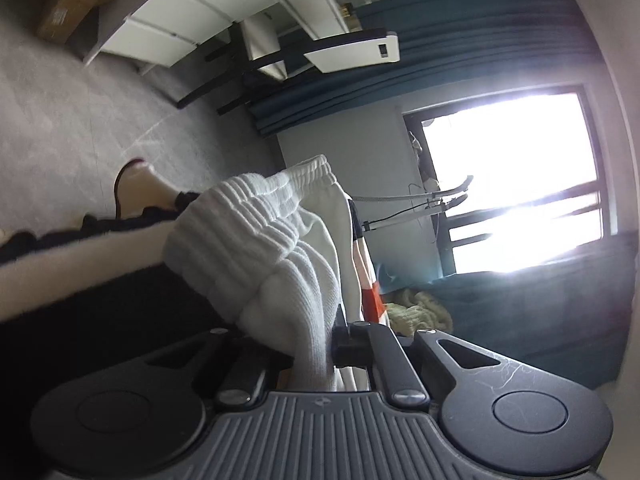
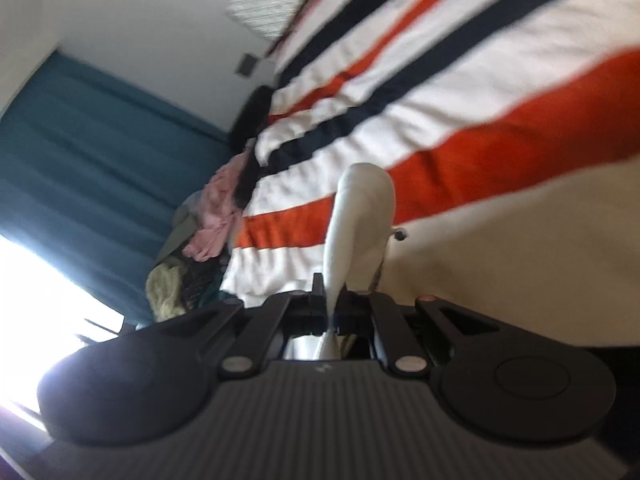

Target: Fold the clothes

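Observation:
A knit sweater, white with orange and navy stripes, hangs in the air between both grippers. In the left wrist view its white ribbed hem [image 1: 260, 240] bunches in front of the camera, and my left gripper [image 1: 320, 344] is shut on that white knit. In the right wrist view the striped body [image 2: 460, 92] fills the upper right, tilted and blurred. My right gripper [image 2: 330, 312] is shut on a white fold of the sweater [image 2: 360, 208] that rises from between its jaws.
A pile of clothes [image 2: 200, 240], pink, grey and pale yellow, lies on a teal bed [image 1: 540, 304]. Teal curtains [image 1: 440, 48] and a bright window [image 1: 512, 176] are behind. White drawers [image 1: 180, 20], a chair [image 1: 260, 52], grey floor and a person's foot [image 1: 136, 188] show left.

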`<state>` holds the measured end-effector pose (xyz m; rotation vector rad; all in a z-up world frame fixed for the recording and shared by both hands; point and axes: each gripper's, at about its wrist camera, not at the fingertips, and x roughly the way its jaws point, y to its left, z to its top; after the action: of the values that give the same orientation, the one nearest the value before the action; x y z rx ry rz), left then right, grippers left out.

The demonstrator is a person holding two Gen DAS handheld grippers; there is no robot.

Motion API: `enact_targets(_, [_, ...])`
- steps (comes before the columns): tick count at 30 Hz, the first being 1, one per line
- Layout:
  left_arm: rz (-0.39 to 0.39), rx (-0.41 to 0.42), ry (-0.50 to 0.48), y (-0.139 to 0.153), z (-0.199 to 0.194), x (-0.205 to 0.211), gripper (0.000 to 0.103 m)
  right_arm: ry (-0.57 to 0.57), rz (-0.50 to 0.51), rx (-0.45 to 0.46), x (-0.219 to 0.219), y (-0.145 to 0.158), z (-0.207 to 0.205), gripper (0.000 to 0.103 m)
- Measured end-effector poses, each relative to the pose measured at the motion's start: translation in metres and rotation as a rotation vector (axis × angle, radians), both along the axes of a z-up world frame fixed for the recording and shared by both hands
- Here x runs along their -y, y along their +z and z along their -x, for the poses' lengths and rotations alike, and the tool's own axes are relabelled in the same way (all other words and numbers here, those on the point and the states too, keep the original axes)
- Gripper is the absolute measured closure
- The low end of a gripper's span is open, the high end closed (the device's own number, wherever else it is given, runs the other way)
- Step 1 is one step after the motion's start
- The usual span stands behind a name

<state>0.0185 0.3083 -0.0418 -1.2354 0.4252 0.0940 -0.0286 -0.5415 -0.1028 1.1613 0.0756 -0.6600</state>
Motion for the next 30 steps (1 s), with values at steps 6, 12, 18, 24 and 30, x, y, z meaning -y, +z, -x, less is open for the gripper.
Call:
enact_targets(6, [-0.09, 0.024, 0.016, 0.04, -0.066, 0.002, 0.096, 0.082, 0.163, -0.039, 0.011, 0.053, -0.079, 0.098])
enact_targets(12, [-0.371, -0.076, 0.017, 0.081, -0.212, 0.03, 0.096, 0.096, 0.382, -0.187, 0.015, 0.079, -0.222, 0.098])
enact_targets(18, [-0.546, -0.216, -0.029, 0.042, -0.356, 0.071, 0.095, 0.071, 0.551, -0.461, 0.022, 0.035, -0.376, 0.098])
enact_targets(24, [-0.616, -0.344, -0.083, -0.01, -0.434, 0.084, 0.095, 0.135, 0.639, -0.599, 0.027, -0.028, -0.447, 0.098])
enact_targets(30, [-0.619, -0.375, -0.103, -0.016, -0.45, 0.093, 0.09, 0.185, 0.626, -0.632, 0.031, -0.048, -0.466, 0.095])
